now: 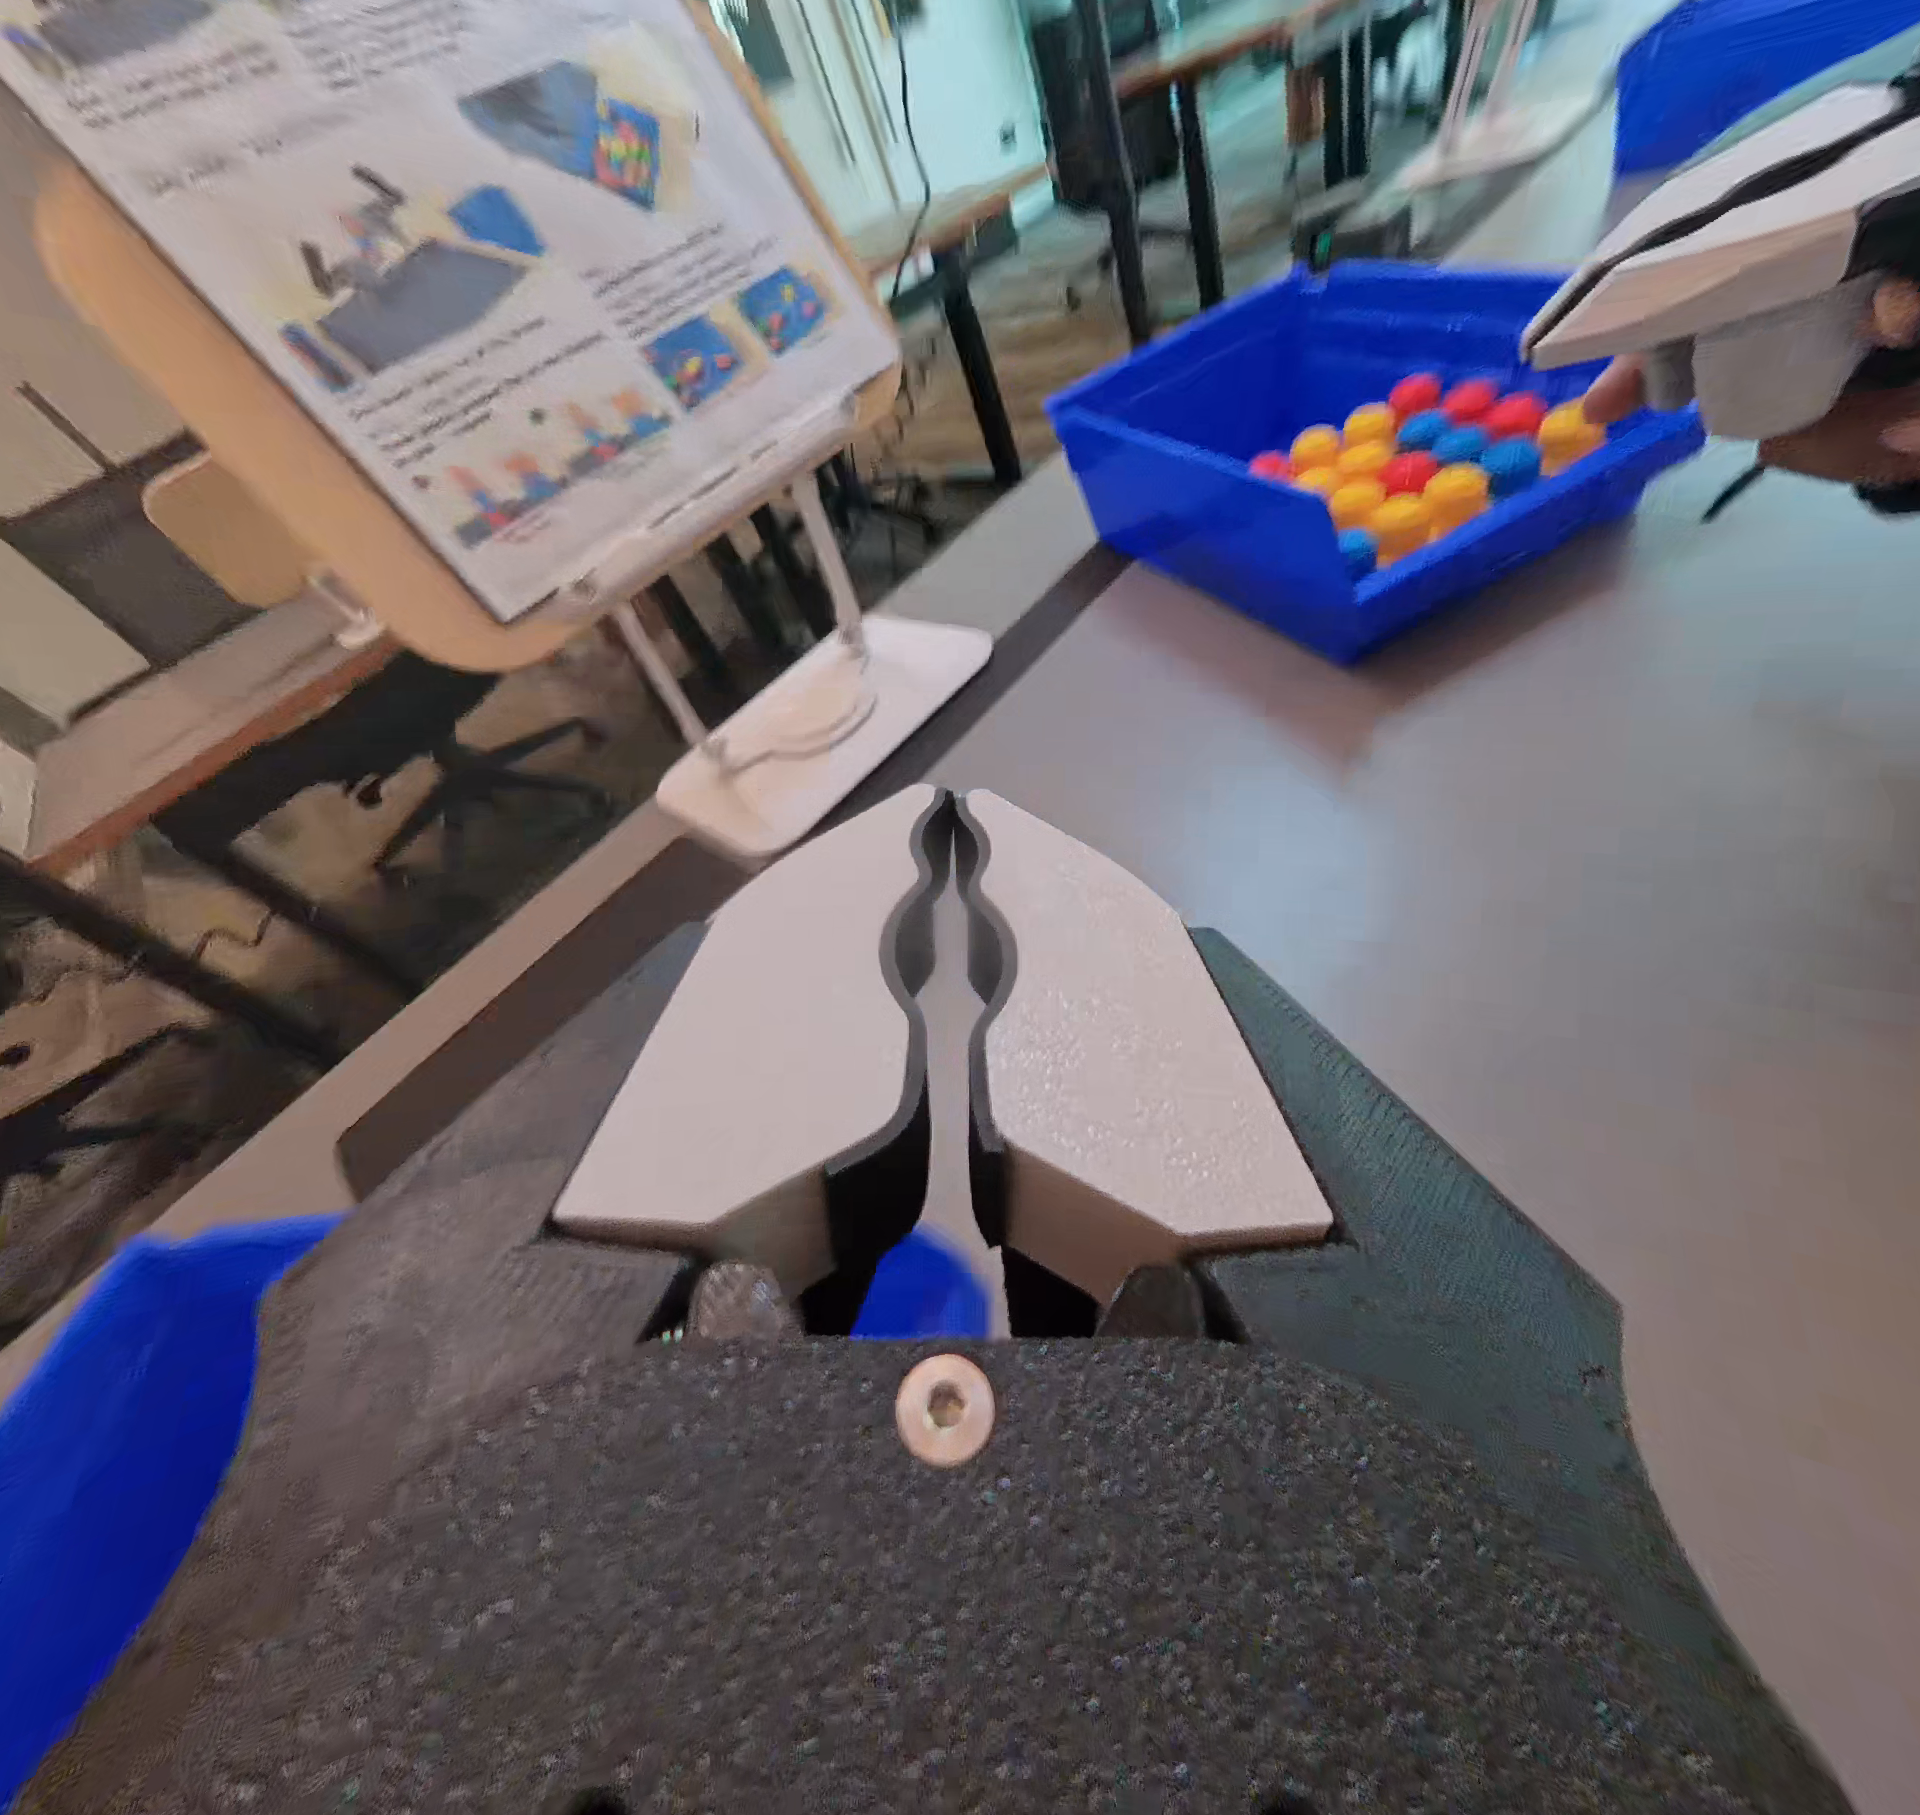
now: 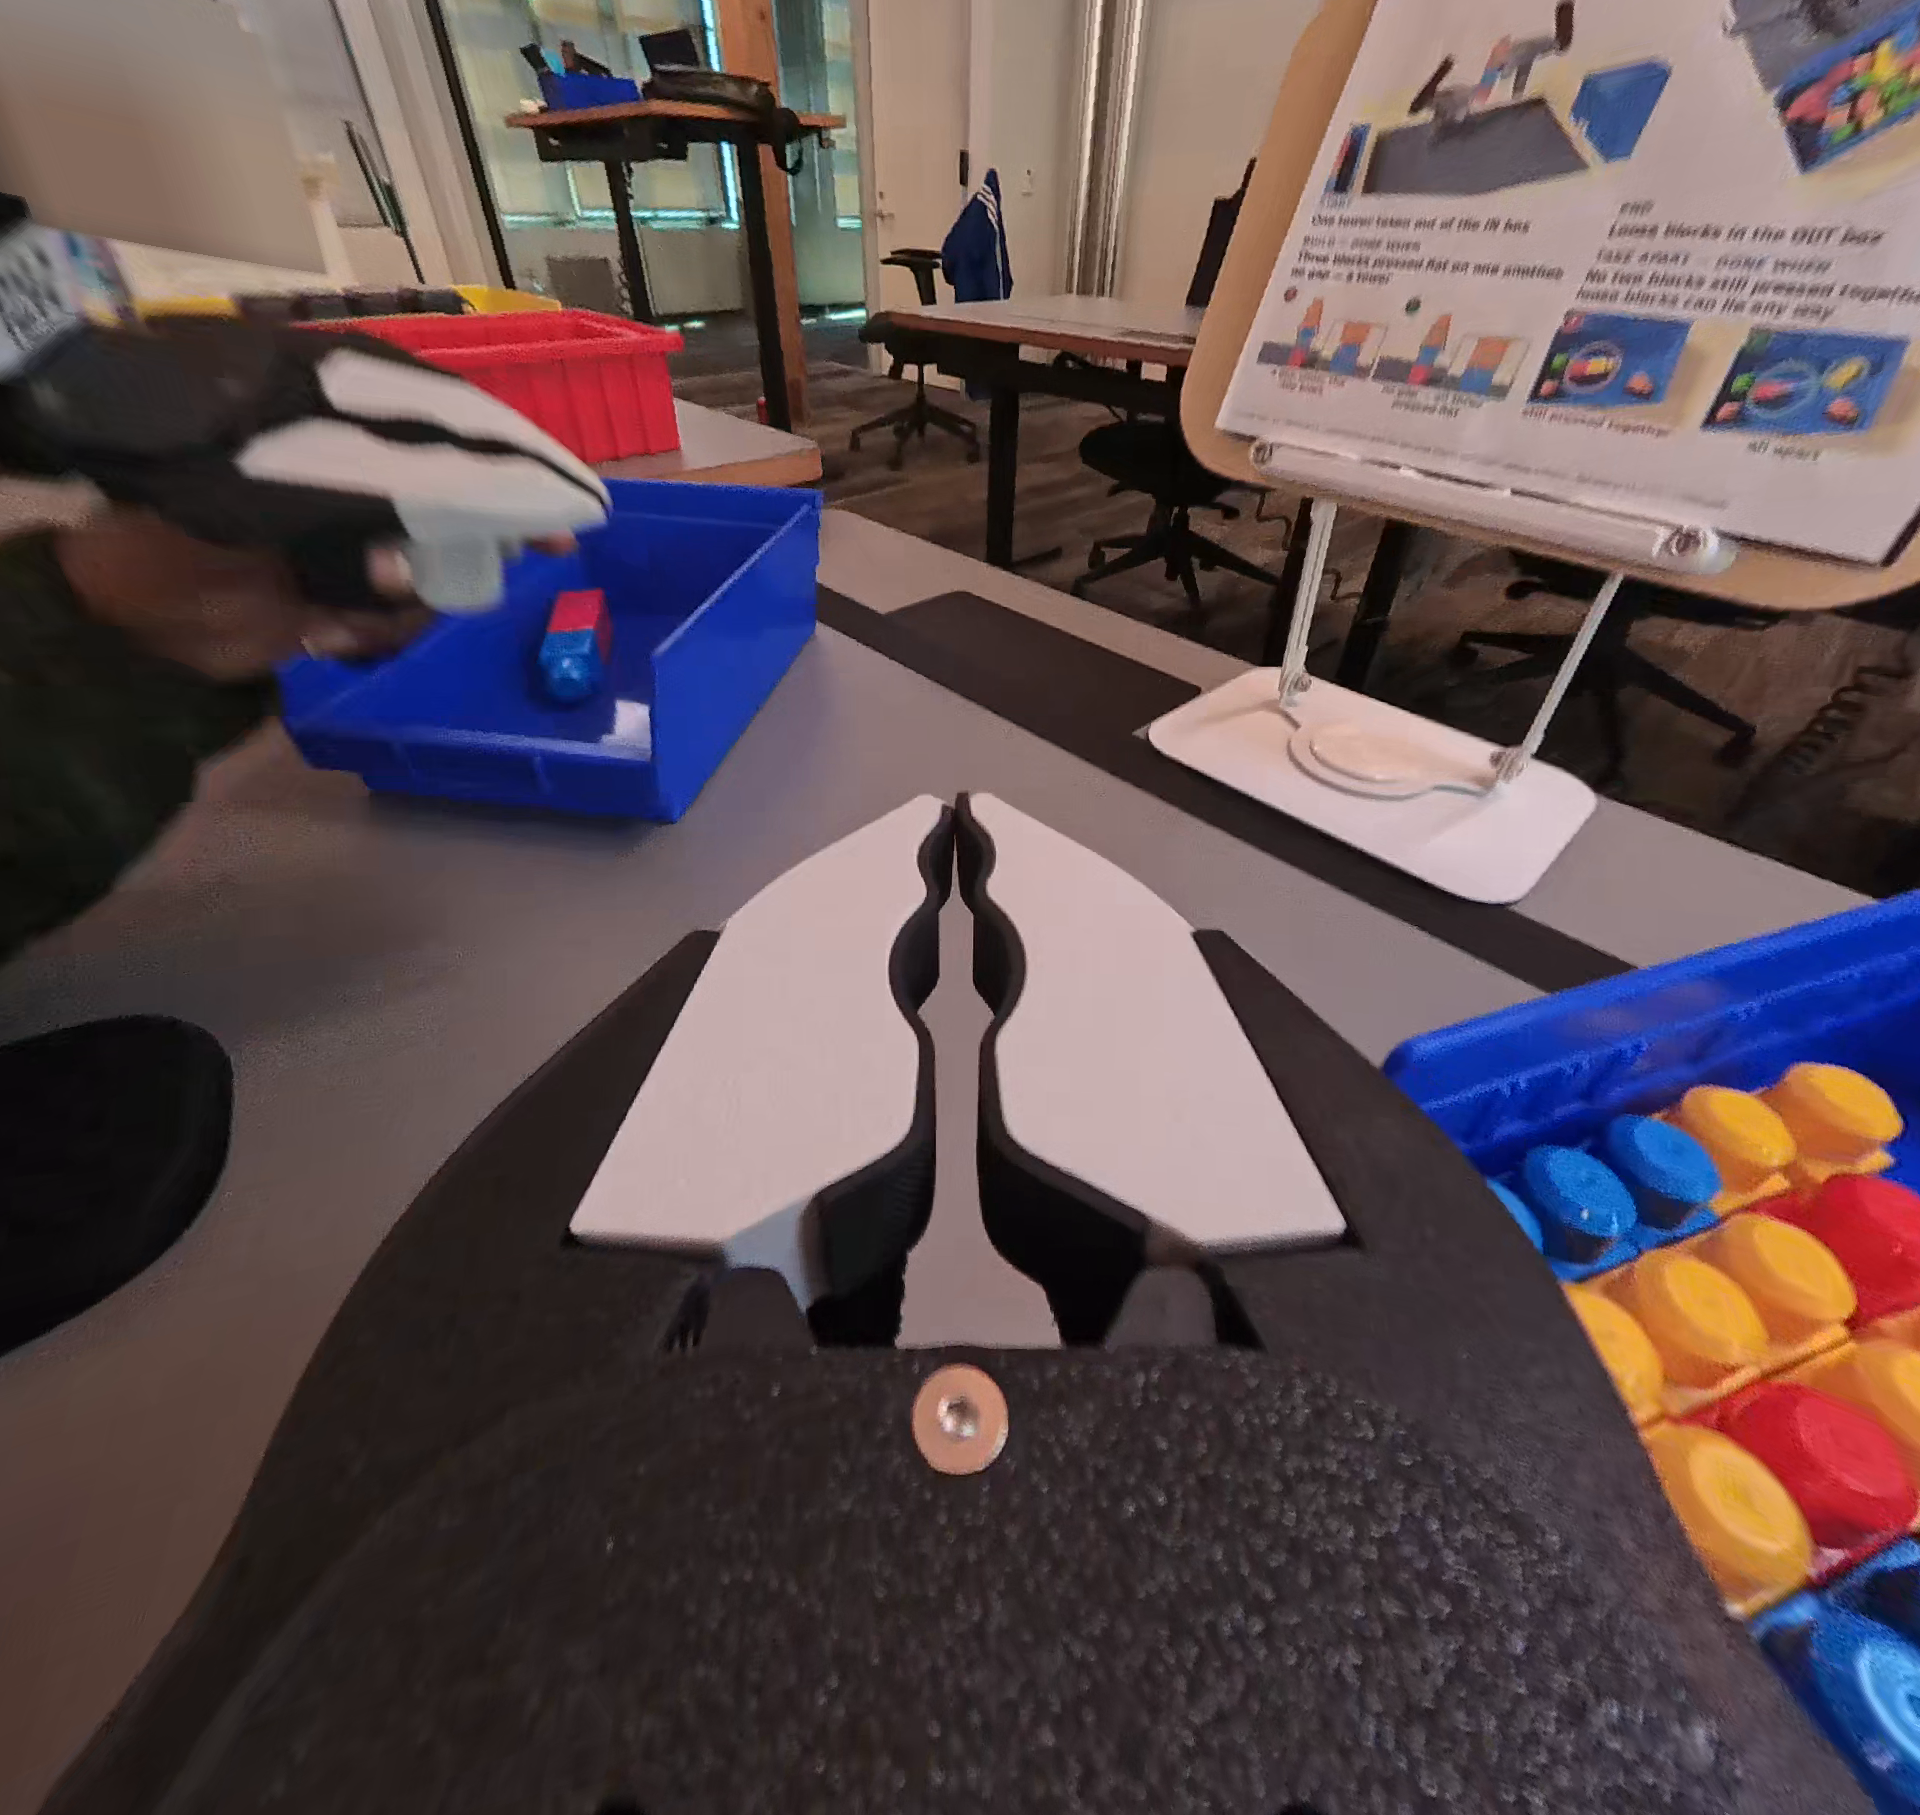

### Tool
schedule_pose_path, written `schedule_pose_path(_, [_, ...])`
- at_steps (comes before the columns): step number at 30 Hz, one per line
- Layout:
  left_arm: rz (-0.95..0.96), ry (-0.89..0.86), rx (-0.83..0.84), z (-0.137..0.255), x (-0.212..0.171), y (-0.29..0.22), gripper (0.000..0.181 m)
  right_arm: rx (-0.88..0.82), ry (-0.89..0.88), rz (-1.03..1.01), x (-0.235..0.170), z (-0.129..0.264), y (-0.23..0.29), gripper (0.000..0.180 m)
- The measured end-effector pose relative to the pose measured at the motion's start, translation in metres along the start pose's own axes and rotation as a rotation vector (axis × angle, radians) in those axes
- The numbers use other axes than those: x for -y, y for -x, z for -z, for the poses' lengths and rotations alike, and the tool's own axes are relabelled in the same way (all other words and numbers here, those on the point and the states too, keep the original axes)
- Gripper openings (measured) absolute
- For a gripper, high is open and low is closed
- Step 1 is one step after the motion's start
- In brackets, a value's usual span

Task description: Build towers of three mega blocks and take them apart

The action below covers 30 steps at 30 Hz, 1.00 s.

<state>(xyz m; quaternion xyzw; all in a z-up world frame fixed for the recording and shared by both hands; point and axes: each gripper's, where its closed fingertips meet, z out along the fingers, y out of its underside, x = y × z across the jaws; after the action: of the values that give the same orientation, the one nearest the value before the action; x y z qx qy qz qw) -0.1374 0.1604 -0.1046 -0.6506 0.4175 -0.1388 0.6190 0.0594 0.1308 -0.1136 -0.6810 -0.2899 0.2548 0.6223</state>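
Note:
My left gripper (image 1: 951,801) is shut with nothing between its pads, held over the grey table (image 1: 1455,882). It also shows in the right wrist view (image 2: 582,503), above a blue bin (image 2: 727,612) that holds a red and blue block stack (image 2: 574,648) lying on its side. My right gripper (image 2: 954,804) is shut with nothing between its pads. It also shows in the left wrist view (image 1: 1538,347), above a blue bin (image 1: 1226,518) filled with several red, yellow and blue mega blocks (image 1: 1403,466). These blocks (image 2: 1745,1298) lie at the right of the right wrist view.
An instruction sheet on a white stand (image 1: 831,716) stands at the table's far edge, also in the right wrist view (image 2: 1382,789). A red bin (image 2: 561,373) sits behind the left blue bin. A black round object (image 2: 94,1163) lies at left. About 20 centimetres separates my left fingertips from my right. Between my left fingertips and the black round object (image 2: 94,1163) there is roughly 25 centimetres.

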Motion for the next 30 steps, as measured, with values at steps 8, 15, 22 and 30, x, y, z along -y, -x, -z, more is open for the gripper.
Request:
schedule_pose_path(8, [-0.353,0.778,-0.140,0.085,-0.122,0.107,0.024,0.075,-0.015,-0.088,-0.016,0.002,-0.003,0.001])
schedule_pose_path(15, [-0.650,1.412,-0.317,0.131,-0.228,0.165,0.040,0.118,0.032,-0.047,-0.032,-0.003,0.007,0.002])
schedule_pose_path(22, [-0.759,1.664,-0.459,0.131,-0.278,0.171,0.069,0.170,0.089,0.000,-0.050,-0.009,0.016,0.002])
schedule_pose_path(30, [-0.789,1.563,-0.374,0.107,-0.269,0.173,0.040,0.180,0.098,0.000,-0.053,-0.007,0.016,0.002])
